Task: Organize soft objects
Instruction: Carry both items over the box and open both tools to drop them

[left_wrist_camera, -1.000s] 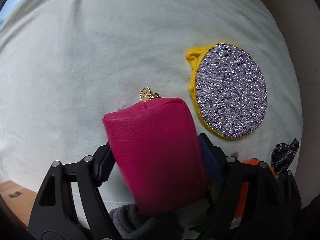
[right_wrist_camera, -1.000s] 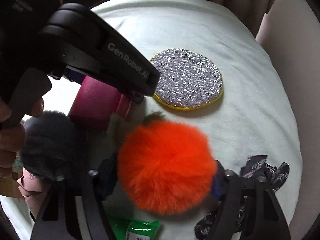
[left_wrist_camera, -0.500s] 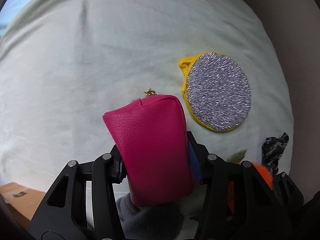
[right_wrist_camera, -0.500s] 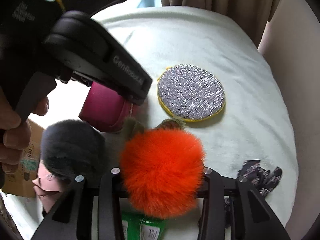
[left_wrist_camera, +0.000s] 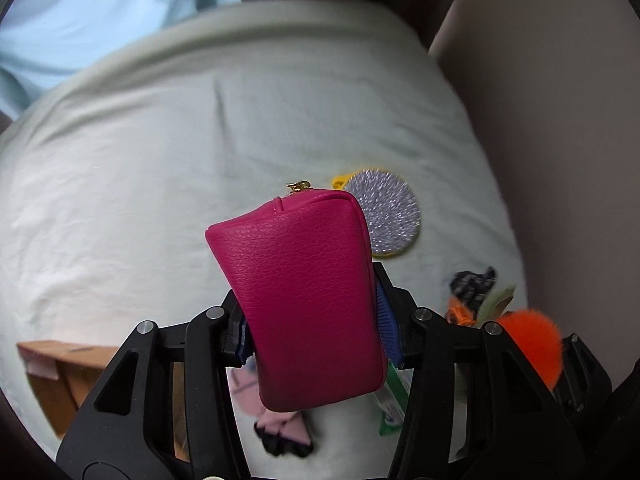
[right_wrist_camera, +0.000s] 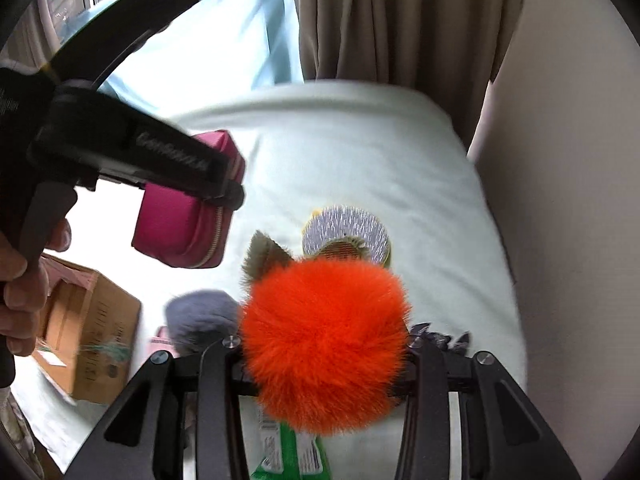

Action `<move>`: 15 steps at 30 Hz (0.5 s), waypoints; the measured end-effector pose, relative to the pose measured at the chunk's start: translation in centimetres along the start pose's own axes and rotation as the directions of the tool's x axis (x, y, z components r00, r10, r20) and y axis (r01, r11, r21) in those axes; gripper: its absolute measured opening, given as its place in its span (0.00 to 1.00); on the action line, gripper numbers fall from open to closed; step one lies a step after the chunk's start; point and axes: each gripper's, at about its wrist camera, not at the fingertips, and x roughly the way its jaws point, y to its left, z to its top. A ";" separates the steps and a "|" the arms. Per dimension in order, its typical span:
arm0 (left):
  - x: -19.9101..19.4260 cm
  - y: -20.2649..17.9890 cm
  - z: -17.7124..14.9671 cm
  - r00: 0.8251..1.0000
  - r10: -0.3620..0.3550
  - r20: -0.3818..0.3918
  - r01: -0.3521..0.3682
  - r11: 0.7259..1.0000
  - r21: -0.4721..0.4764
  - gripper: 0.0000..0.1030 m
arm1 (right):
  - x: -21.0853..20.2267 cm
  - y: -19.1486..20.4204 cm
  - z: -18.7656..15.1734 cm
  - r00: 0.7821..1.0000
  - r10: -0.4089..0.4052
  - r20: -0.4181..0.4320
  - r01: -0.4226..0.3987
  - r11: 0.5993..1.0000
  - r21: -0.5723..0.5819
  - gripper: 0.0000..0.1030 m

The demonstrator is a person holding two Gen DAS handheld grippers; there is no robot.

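My left gripper [left_wrist_camera: 312,320] is shut on a magenta zip pouch [left_wrist_camera: 304,296] and holds it well above the pale green bed sheet [left_wrist_camera: 160,152]. The pouch also shows in the right wrist view [right_wrist_camera: 188,216]. My right gripper [right_wrist_camera: 324,344] is shut on a fluffy orange pom-pom with olive ears [right_wrist_camera: 324,344], also lifted above the bed. The pom-pom shows at the right of the left wrist view [left_wrist_camera: 532,340]. A round glittery silver pad with yellow edge [left_wrist_camera: 384,216] lies on the sheet.
A grey pom-pom [right_wrist_camera: 200,320], a pink item [left_wrist_camera: 276,420], a green packet [right_wrist_camera: 288,456] and a dark patterned scrunchie [left_wrist_camera: 472,284] lie on the bed. A cardboard box [right_wrist_camera: 88,328] stands at the left. A brown curtain [right_wrist_camera: 400,20] and beige wall [right_wrist_camera: 560,200] are behind.
Both grippers have risen away from the bed with their objects still held. The sheet and the glittery pad look smaller and farther below.
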 end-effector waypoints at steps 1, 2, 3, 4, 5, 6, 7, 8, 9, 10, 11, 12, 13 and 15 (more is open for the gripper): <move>-1.3 -0.1 -0.4 1.000 -0.001 0.015 0.001 1.000 -0.006 0.44 | -1.3 0.2 0.2 1.000 0.002 0.012 -0.002 1.000 -0.003 0.35; -2.7 0.2 -0.8 0.999 -0.003 0.032 0.003 1.000 -0.013 0.44 | -2.4 0.5 0.6 1.000 0.004 0.023 -0.004 1.000 -0.007 0.35; -3.6 0.0 -0.9 0.999 -0.004 0.047 0.005 1.000 -0.020 0.44 | -3.8 0.8 1.0 0.999 0.006 0.035 -0.006 1.000 -0.015 0.35; -6.2 1.1 -0.8 0.998 -0.006 0.064 0.008 1.000 -0.029 0.44 | -4.9 1.2 1.5 0.999 0.006 0.045 -0.005 1.000 -0.021 0.35; -7.2 1.0 -1.6 0.997 -0.006 0.078 0.009 0.999 -0.037 0.44 | -5.7 2.0 2.6 0.999 0.008 0.054 -0.006 1.000 -0.026 0.35; -8.7 1.5 -2.1 0.996 -0.005 0.093 0.009 0.999 -0.046 0.44 | -7.1 2.5 3.0 0.998 0.017 0.065 -0.015 0.999 -0.032 0.35; -10.9 2.1 -2.4 0.994 -0.001 0.109 0.007 0.998 -0.055 0.44 | -8.1 2.8 3.4 0.997 0.023 0.072 -0.020 0.999 -0.036 0.35; -12.0 2.5 -3.1 0.993 0.002 0.121 0.006 0.998 -0.063 0.44 | -9.1 3.2 3.7 0.996 0.028 0.081 -0.025 0.999 -0.041 0.35; -13.3 3.2 -3.6 0.991 0.005 0.135 0.005 0.997 -0.073 0.44 | -10.3 3.6 4.0 0.995 0.037 0.088 -0.033 0.998 -0.046 0.35; -15.0 4.0 -4.1 0.989 0.009 0.150 0.004 0.996 -0.086 0.44 | -11.3 4.3 4.3 0.994 0.051 0.092 -0.047 0.998 -0.048 0.35; -16.4 4.9 -4.8 0.986 0.013 0.164 0.003 0.995 -0.099 0.44 | -12.1 5.4 4.8 0.994 0.061 0.096 -0.056 0.997 -0.051 0.35; -17.7 5.9 -5.4 0.985 0.018 0.174 0.002 0.994 -0.110 0.44 | -13.1 6.3 5.1 0.992 0.071 0.102 -0.066 0.996 -0.057 0.36; -18.8 6.8 -6.1 0.983 0.026 0.184 -0.003 0.992 -0.123 0.44 | -13.5 6.9 5.4 0.991 0.079 0.105 -0.073 0.995 -0.064 0.35; -20.8 9.1 -7.7 0.979 0.043 0.201 -0.013 0.988 -0.152 0.44 | -14.8 8.7 5.9 0.990 0.090 0.111 -0.082 0.994 -0.076 0.35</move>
